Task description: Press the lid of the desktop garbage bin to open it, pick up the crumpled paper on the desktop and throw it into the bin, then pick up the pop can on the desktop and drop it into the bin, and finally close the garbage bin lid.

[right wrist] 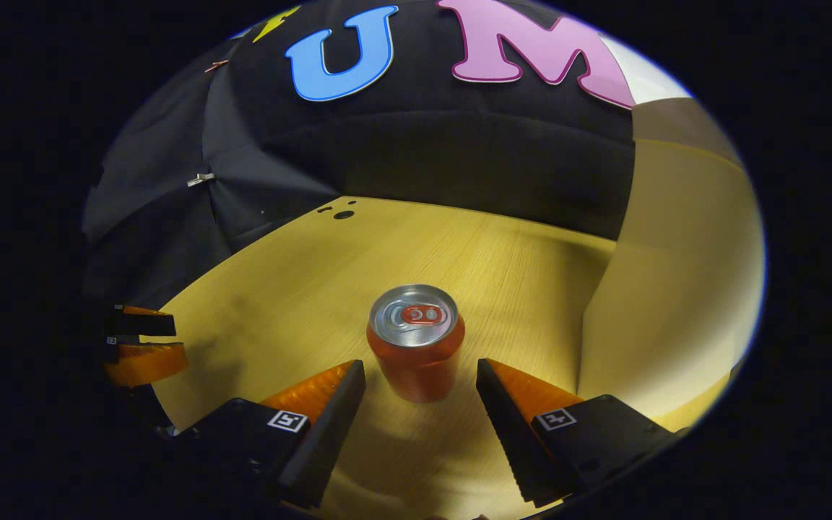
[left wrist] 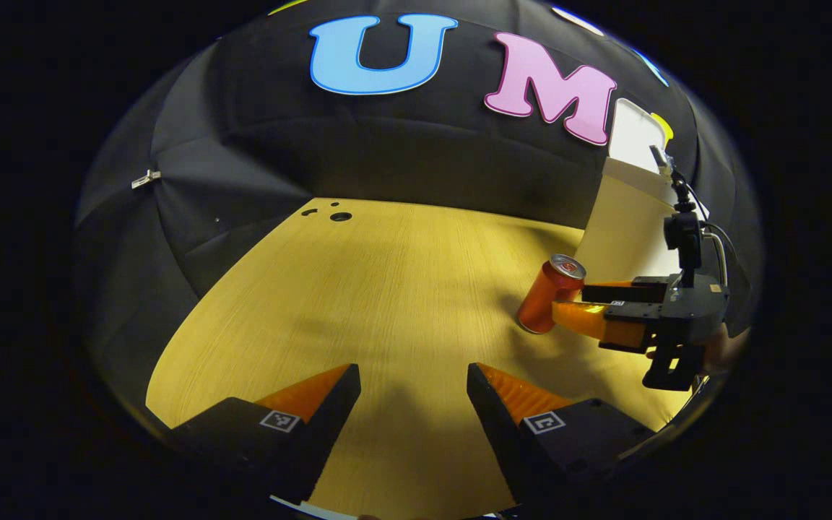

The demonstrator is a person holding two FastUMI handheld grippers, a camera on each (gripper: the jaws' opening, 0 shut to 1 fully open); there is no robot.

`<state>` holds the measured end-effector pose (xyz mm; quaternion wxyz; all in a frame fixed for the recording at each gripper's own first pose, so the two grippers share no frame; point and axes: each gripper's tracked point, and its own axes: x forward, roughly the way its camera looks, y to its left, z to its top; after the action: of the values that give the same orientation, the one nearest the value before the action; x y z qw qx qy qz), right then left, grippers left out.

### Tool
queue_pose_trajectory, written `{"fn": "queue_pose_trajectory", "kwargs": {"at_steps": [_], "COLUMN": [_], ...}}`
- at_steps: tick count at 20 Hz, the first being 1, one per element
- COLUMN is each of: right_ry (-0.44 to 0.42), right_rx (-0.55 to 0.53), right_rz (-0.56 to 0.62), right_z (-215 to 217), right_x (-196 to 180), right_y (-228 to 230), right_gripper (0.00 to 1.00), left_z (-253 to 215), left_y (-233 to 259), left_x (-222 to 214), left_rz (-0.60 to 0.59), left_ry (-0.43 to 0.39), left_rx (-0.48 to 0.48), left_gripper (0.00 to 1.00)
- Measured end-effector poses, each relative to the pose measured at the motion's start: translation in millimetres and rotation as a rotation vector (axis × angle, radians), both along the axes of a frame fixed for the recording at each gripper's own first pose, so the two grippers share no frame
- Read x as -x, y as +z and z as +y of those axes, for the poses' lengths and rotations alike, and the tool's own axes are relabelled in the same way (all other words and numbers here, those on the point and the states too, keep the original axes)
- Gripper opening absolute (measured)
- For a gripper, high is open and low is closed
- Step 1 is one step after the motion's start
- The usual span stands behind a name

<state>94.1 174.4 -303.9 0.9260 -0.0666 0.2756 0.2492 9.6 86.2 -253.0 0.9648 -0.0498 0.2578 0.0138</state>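
1. While the can (right wrist: 416, 347) is standing upright on the desk (right wrist: 300, 289), the right gripper (right wrist: 421, 379) is sitting around it with fingers apart; in the right gripper view the can is showing between the two fingertips, a gap on each side, neither finger touching it.
2. Seen from the left gripper view, the right gripper (left wrist: 568, 303) is reaching in from the right, one finger lying behind the can (left wrist: 549, 295) and the other in front of it, near its lower half; whether that nearer finger is touching the can cannot be told.
3. The left gripper (left wrist: 413, 375) is hovering low over bare desk (left wrist: 358, 289) with its fingers spread wide and nothing between them, well apart from the can.
4. At the left edge of the right gripper view the left gripper (right wrist: 143, 343) is showing as two fingers, one above the other, with a gap between them.
5. The bin (right wrist: 669, 289) is rising just right of the can as a pale wall, near it but not touching; in the left gripper view the bin (left wrist: 622, 231) is standing behind the right gripper with its white lid (left wrist: 633, 133) tilted up above it.
6. Three small holes (left wrist: 331, 211) are sitting at the far side of the desk, near the black wall (left wrist: 387, 159).
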Motion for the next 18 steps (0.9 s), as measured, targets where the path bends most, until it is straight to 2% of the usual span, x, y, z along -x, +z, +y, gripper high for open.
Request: {"fn": "queue_pose_trajectory", "kwargs": {"at_steps": [9,15,18], "right_ry": [-0.044,-0.045,-0.044], "right_rx": [-0.074,-0.066,-0.064], "right_rz": [0.012,0.014,-0.001], "right_z": [23.5,33.4,37.9], "right_x": [-31.1,-39.7,-42.4], "right_y": [-15.0,-26.3,-25.2], "right_gripper": [0.98,0.99,0.92], "left_z": [-3.8,-1.7,3.9], "left_y": [-6.6,-10.6,-8.9], "left_x": [3.1,2.7,2.7], "left_rz": [0.021,0.035,0.037], "left_ry": [0.031,0.055,0.073], "left_rx": [0.005,0.025,0.026], "left_gripper": [0.96,0.96,0.96]}}
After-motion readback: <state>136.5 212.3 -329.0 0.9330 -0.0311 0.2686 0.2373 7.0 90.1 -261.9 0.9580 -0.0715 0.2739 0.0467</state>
